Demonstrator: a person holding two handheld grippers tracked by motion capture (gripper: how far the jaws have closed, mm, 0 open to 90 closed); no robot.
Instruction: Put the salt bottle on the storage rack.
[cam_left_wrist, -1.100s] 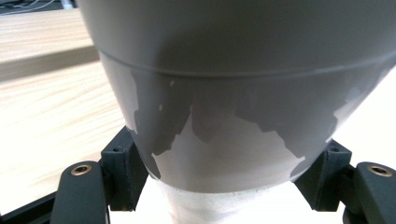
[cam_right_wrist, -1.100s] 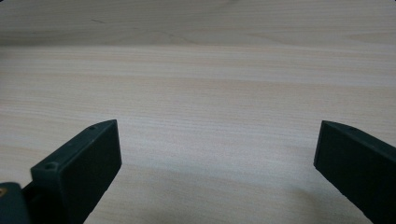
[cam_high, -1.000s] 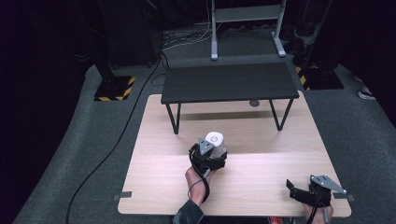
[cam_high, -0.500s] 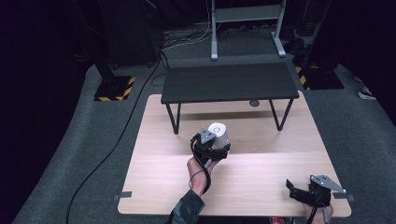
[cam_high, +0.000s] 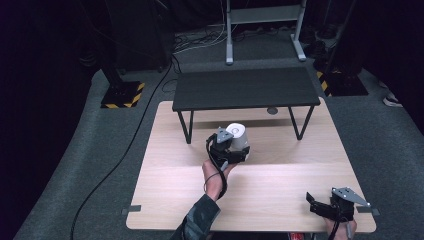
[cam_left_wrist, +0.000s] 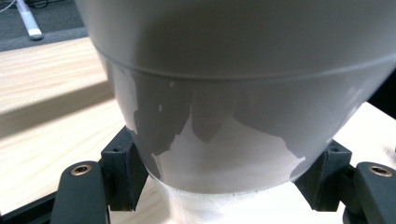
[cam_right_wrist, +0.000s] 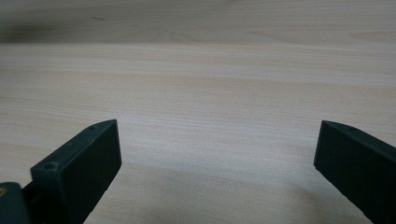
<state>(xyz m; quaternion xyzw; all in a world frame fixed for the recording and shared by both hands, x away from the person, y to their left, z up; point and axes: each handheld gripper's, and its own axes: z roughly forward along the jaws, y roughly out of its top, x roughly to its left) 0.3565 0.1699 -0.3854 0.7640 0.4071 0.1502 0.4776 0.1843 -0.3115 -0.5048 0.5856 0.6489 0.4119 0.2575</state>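
Note:
A white, tapered pot (cam_high: 238, 137) is held tilted above the wooden table (cam_high: 165, 185), just in front of the low black bench (cam_high: 245, 87). My left gripper (cam_high: 235, 150) is shut on the white pot; in the left gripper view the pot (cam_left_wrist: 233, 107) looms large between the two black jaws, which press on its narrow end. My right gripper (cam_high: 314, 204) rests at the table's near right corner, open, and in the right gripper view its fingers (cam_right_wrist: 88, 163) stand wide apart over bare wood.
The low black bench stands across the far half of the table on thin legs (cam_high: 186, 127). A cable (cam_high: 120, 155) runs over the grey floor on the left. Yellow-black striped bases (cam_high: 122, 95) sit beyond the table.
My left gripper has carried the white pot away from me and a little to the right, toward the black bench. The right gripper has not moved.

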